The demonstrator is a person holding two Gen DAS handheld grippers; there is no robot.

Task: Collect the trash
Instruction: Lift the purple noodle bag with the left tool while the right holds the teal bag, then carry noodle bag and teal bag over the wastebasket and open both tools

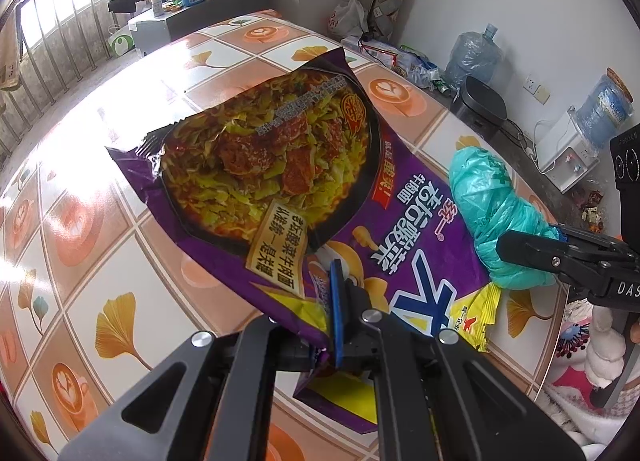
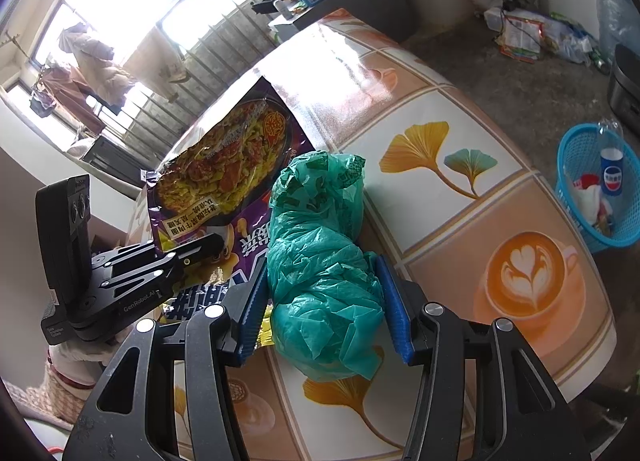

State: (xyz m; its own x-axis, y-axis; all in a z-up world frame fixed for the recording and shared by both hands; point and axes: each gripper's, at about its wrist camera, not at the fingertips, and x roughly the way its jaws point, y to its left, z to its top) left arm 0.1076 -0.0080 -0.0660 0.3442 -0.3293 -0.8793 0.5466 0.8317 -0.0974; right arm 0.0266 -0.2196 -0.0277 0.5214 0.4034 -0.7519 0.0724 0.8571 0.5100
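In the left wrist view, the left gripper [image 1: 320,321] has its fingers pressed together on the near edge of a large purple plastic instant-noodle wrapper [image 1: 272,165], which lies on the bench [image 1: 100,261], a surface covered in a tile-patterned cloth of ginkgo leaves and latte cups. The wrapper's long axis runs away from the camera toward the far bench edge, its torn end pointing away. A small yellow sachet [image 1: 482,317] pokes out from under its right edge. To the right, a crumpled teal plastic bag [image 1: 496,217] rests on the bench, with the right gripper's black finger meeting its near end; only this view shows a water dispenser [image 1: 568,149] by the wall.

The right wrist view alone shows the right gripper [image 2: 322,301] with its blue-padded fingers [image 2: 394,309] pinching the teal bag between them. The bag's long axis points forward, just beside the wrapper's right edge. Off the bench, on the floor, stands a blue mesh basket [image 2: 580,157] holding a bottle and scraps.
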